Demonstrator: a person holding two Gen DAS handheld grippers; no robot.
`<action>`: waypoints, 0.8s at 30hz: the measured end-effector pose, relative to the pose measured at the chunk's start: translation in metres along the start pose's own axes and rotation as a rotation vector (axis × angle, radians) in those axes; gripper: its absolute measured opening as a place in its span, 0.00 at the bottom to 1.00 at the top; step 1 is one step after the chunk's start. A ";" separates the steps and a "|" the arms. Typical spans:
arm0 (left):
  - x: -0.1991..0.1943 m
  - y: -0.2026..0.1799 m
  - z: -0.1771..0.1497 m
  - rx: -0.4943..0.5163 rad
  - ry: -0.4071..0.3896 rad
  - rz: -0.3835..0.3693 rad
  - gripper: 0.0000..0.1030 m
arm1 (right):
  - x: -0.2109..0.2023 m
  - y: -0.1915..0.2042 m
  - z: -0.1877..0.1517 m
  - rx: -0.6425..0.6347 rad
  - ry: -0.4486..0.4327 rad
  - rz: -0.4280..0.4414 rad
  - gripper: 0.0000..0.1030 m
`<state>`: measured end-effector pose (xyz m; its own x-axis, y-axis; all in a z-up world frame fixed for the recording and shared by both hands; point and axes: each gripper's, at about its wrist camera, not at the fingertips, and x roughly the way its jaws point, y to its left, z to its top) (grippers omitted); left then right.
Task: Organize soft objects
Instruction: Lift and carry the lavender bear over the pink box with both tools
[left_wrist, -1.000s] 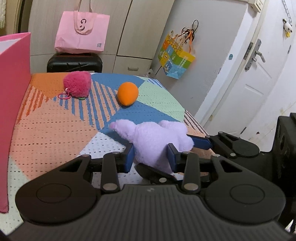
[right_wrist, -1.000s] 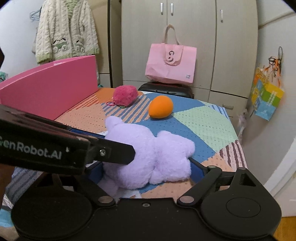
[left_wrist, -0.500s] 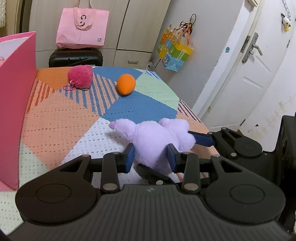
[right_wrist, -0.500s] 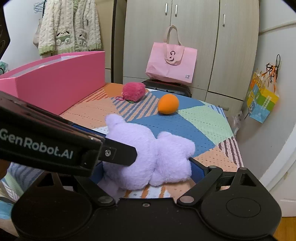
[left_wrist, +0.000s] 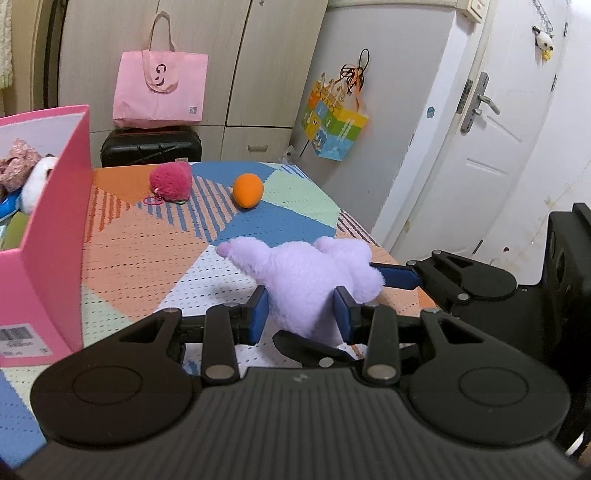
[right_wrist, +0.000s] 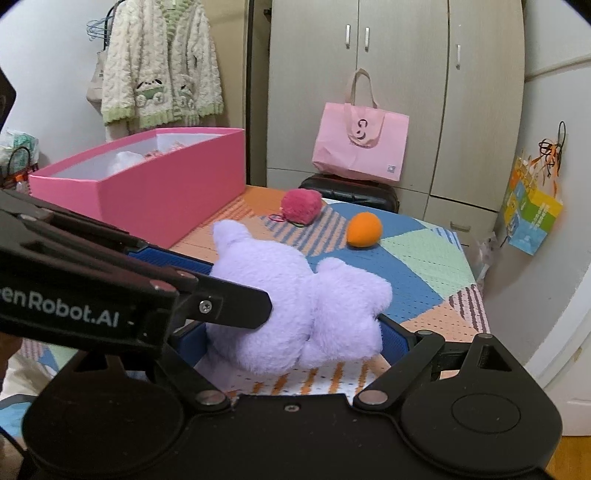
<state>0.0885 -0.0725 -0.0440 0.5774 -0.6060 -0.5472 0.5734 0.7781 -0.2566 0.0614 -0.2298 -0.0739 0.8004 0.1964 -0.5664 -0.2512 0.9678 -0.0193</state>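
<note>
While 2 tools pinch it, fluffy lilac plush toy (left_wrist: 306, 277), smooth pink box (right_wrist: 155, 192)

A fluffy lilac plush toy (left_wrist: 310, 273) is held above the patterned cover, one limb stretched forward. A shaggy magenta pompom (left_wrist: 170, 181) and an orange ball (left_wrist: 248, 191) lie apart behind it. Soft items are seen inside the pink box (left_wrist: 55, 236).

A pink tote bag (left_wrist: 159, 90) rests on a black suitcase (left_wrist: 151, 150).
</note>
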 end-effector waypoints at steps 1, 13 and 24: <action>-0.003 0.001 -0.001 -0.004 -0.002 -0.001 0.36 | -0.001 0.001 0.001 0.006 0.004 0.009 0.91; -0.046 0.016 0.003 -0.008 0.014 -0.065 0.36 | -0.027 0.024 0.019 -0.059 0.008 0.073 0.91; -0.089 0.034 0.022 -0.005 -0.062 -0.058 0.36 | -0.043 0.044 0.059 -0.119 -0.070 0.163 0.91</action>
<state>0.0694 0.0037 0.0134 0.5781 -0.6593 -0.4808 0.6042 0.7419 -0.2908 0.0482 -0.1867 -0.0022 0.7785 0.3633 -0.5118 -0.4395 0.8977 -0.0311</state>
